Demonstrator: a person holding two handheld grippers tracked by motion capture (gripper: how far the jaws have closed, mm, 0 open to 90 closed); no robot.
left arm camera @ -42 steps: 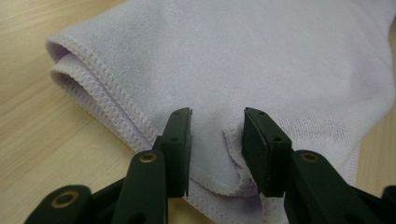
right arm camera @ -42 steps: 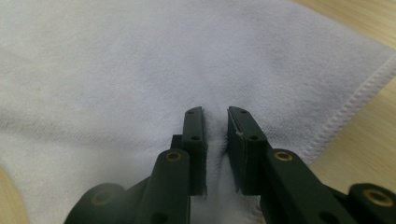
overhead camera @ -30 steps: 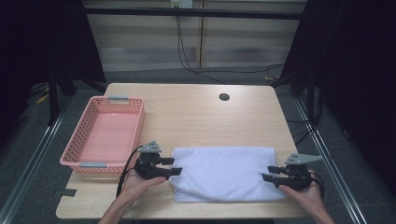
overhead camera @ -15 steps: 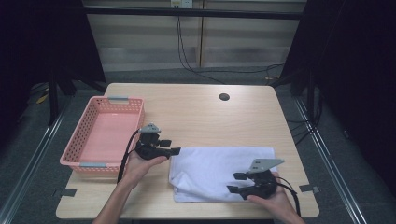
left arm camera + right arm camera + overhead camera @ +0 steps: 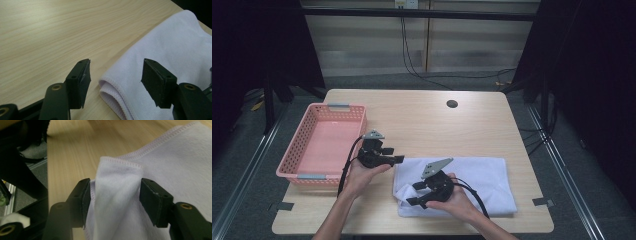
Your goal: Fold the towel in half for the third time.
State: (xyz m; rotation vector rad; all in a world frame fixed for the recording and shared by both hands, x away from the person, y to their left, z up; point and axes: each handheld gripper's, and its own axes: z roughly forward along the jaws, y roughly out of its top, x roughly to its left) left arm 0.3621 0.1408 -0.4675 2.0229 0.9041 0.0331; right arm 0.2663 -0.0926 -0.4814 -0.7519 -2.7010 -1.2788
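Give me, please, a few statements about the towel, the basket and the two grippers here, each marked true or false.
1. The pink basket holds a folded towel. False: its inside is bare.
2. The right gripper has a fold of the white towel between its jaws. True.
3. The left gripper is clamped on the towel. False: its jaws stand open, with the towel's folded edge between them untouched.
4. The towel lies on the wooden table, to the right of the basket. True.
5. A round dark hole sits near the table's far edge. True.
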